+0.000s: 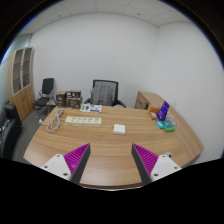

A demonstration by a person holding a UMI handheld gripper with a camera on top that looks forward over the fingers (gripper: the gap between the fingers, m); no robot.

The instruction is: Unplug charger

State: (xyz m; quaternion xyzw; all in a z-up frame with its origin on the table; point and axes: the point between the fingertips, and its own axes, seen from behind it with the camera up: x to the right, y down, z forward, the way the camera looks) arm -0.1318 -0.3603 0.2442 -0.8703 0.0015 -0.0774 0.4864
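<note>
A long white power strip lies on the wooden table toward its far left, with a white cable coiling off its left end. A small white charger block sits on the table to the right of the strip; whether it is plugged in I cannot tell. My gripper hovers well short of both, above the table's near edge. It is open, the purple pads spread wide with only bare tabletop between them.
A purple and teal item stands at the table's far right. A black office chair sits behind the table, another chair by the wooden cabinet at left. A low wooden cabinet stands at right.
</note>
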